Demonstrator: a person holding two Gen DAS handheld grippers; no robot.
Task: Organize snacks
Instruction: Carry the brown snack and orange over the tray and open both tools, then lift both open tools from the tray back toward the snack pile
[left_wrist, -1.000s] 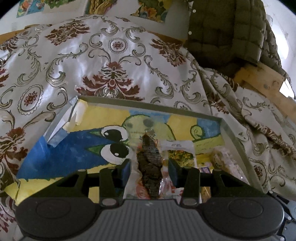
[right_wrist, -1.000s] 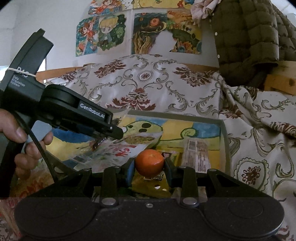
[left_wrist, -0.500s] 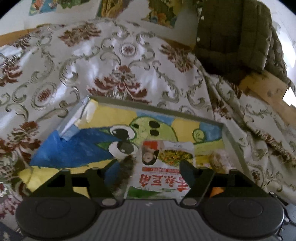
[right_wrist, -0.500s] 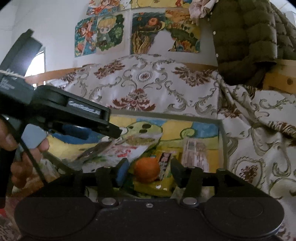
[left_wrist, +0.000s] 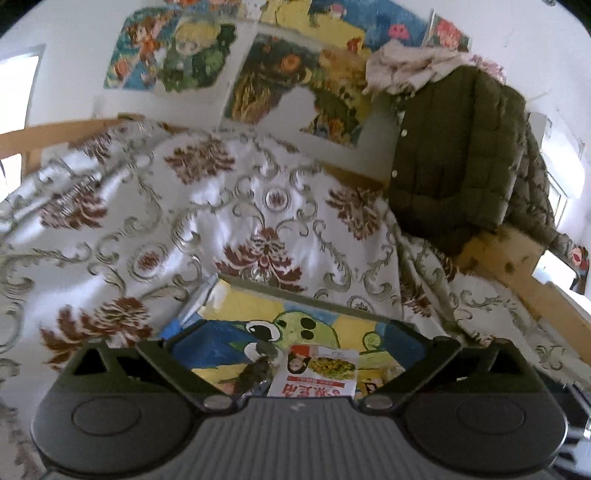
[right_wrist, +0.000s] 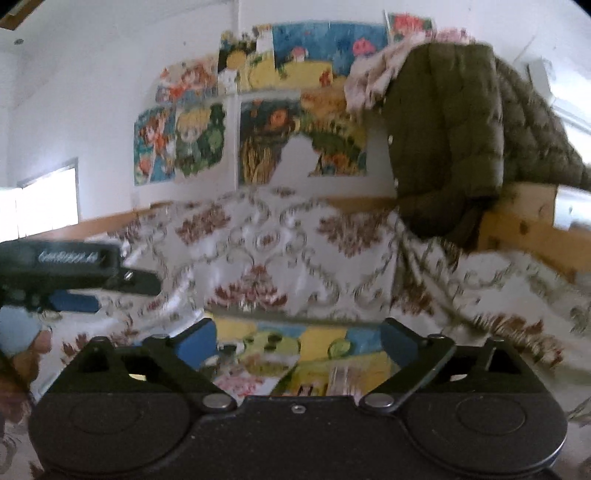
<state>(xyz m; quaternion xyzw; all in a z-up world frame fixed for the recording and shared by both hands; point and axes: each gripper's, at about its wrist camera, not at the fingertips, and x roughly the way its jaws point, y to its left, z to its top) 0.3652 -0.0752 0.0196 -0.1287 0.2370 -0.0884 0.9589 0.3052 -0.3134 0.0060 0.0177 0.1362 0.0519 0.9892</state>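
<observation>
A shallow tray (left_wrist: 280, 290) with a cartoon frog picture on its floor lies on the patterned cloth. In it lies a flat snack packet with red print (left_wrist: 319, 376) and a dark snack piece (left_wrist: 255, 373) beside it. My left gripper (left_wrist: 295, 345) is open wide and empty, raised above the tray's near side. In the right wrist view my right gripper (right_wrist: 297, 341) is also open wide and empty above the tray (right_wrist: 258, 315). Packets (right_wrist: 340, 378) lie blurred below it. The orange is hidden.
The floral cloth (left_wrist: 236, 221) covers the bed around the tray. An olive quilted jacket (left_wrist: 454, 155) hangs over a wooden frame (left_wrist: 517, 273) at the right. Posters (left_wrist: 291, 74) cover the wall behind. The left gripper's body (right_wrist: 70, 269) shows at the right wrist view's left edge.
Both grippers opened wide, let go of the snack packet and the orange in the tray, and have lifted up and back, so more wall shows.
</observation>
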